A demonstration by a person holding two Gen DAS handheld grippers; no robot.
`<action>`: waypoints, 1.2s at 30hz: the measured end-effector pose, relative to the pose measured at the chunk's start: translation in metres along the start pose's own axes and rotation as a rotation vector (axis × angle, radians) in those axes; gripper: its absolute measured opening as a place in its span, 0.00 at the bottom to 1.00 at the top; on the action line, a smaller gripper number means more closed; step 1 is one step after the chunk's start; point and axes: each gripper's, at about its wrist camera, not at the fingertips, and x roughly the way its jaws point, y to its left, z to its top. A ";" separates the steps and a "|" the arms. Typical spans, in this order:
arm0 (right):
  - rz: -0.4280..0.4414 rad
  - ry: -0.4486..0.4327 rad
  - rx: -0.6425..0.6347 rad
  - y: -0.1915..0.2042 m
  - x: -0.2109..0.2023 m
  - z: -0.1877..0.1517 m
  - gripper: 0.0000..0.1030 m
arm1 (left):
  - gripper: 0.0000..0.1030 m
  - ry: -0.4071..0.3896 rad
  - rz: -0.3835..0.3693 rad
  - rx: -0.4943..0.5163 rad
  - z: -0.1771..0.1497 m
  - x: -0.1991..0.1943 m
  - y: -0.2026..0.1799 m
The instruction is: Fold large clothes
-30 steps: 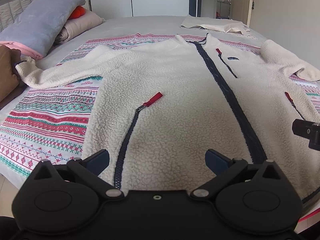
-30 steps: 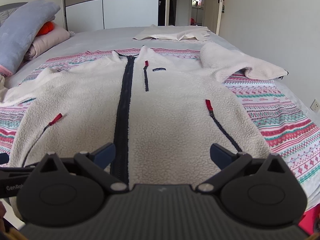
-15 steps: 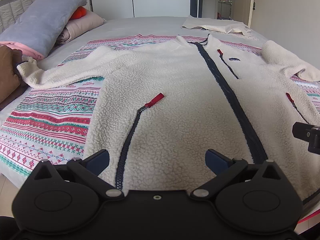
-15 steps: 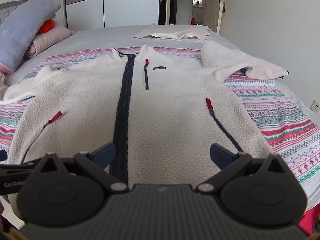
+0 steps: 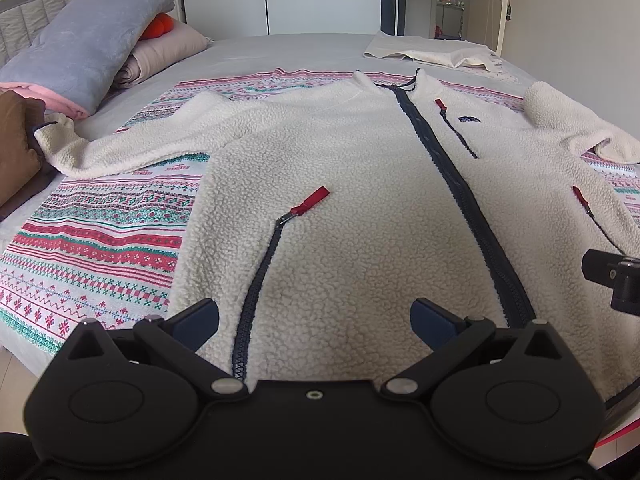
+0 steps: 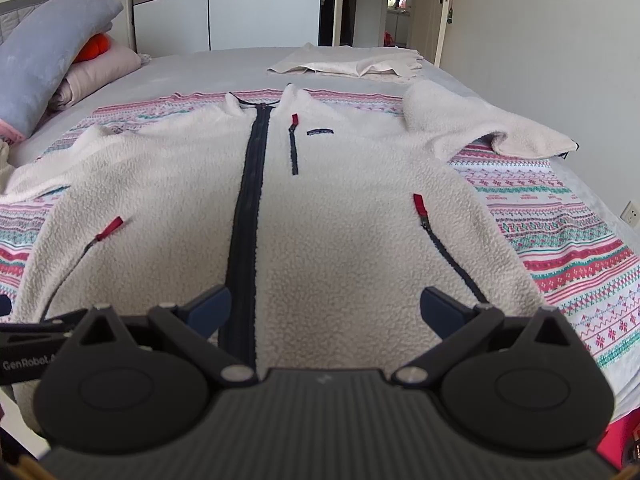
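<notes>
A cream fleece jacket lies face up and spread flat on a patterned blanket, with a dark centre zip and red zip pulls. Its left sleeve stretches out to the left; its right sleeve is bent near the right bed edge. My left gripper is open and empty above the hem by the left pocket zip. My right gripper is open and empty above the hem, right of the centre zip.
A folded cream cloth lies at the far end of the bed. A grey pillow and pink bedding are piled far left. A brown item sits at the left edge. A wall runs along the right side.
Both grippers have drifted slightly; the jacket sits a little lower in both views. Both stay open and the jacket has not moved.
</notes>
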 end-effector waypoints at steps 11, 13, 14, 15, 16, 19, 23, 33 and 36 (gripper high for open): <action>-0.001 0.002 -0.002 0.000 0.001 -0.001 1.00 | 1.00 0.000 0.001 0.000 0.000 0.000 0.000; -0.002 0.001 -0.002 0.000 0.001 0.000 1.00 | 1.00 0.000 0.003 0.000 0.000 0.000 0.000; -0.003 0.001 -0.002 0.000 0.001 -0.001 1.00 | 1.00 0.000 0.005 0.001 0.000 0.000 0.001; -0.004 0.001 -0.002 0.000 0.001 -0.001 1.00 | 1.00 -0.001 0.007 0.001 0.000 0.001 0.001; -0.005 0.001 -0.001 -0.001 0.001 -0.002 1.00 | 1.00 -0.001 0.009 0.001 0.000 0.001 0.002; -0.006 0.001 -0.004 -0.001 0.001 -0.002 1.00 | 1.00 -0.001 0.016 -0.001 0.000 0.001 0.004; -0.022 -0.002 -0.010 -0.002 0.002 -0.003 1.00 | 1.00 0.002 0.020 0.000 -0.001 0.002 0.003; -0.041 -0.016 -0.002 -0.011 0.002 -0.003 1.00 | 1.00 -0.088 0.106 0.027 -0.005 0.001 0.009; 0.003 -0.035 0.029 -0.029 -0.001 0.002 1.00 | 1.00 -0.097 0.079 0.046 0.002 0.000 0.025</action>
